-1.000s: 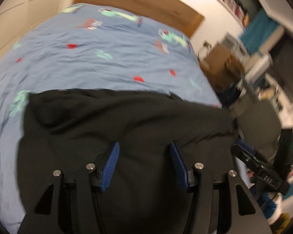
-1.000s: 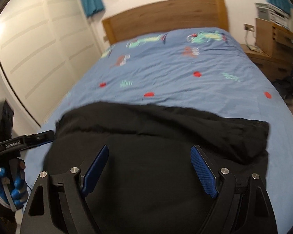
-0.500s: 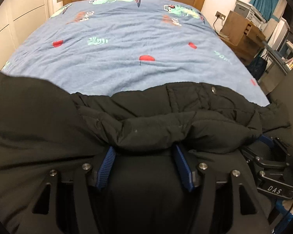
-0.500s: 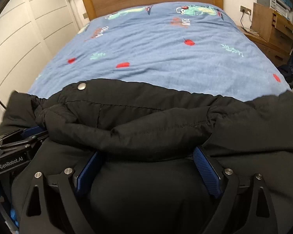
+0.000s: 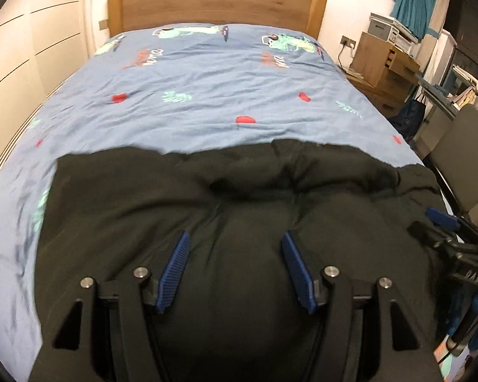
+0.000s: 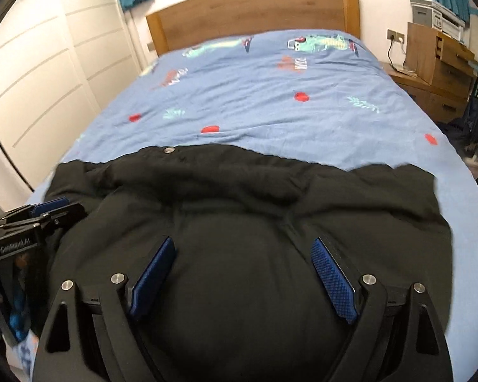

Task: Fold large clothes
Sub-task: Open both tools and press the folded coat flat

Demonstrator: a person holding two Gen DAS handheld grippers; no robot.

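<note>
Looking down along both sets of tongs, we see a black padded jacket point(image 5: 239, 191) lying across the foot end of the bed point(image 5: 207, 95), on its blue cover printed with crocodiles, leaves and red spots. The jacket's far edge is bunched into a thick roll, and a metal snap point(image 6: 168, 150) shows on that edge in the right wrist view.

Our left tongs point(image 5: 235, 267) stand apart, blue pads point(image 5: 173, 273) on either side of a rounded bulge of black fabric; the cloth rises between them, yet we cannot tell whether the pads press on it. Our right tongs point(image 6: 243, 273) are wider apart and are drawing slightly together, jacket fabric lying between and below their pads point(image 6: 333, 278) with a gap visible at each side.

Each view catches the other tongs at the jacket's edge. A wooden headboard point(image 5: 216, 3) stands at the far end, a wooden bedside unit point(image 6: 436, 57) to the right, white wardrobe doors point(image 6: 47, 73) to the left.
</note>
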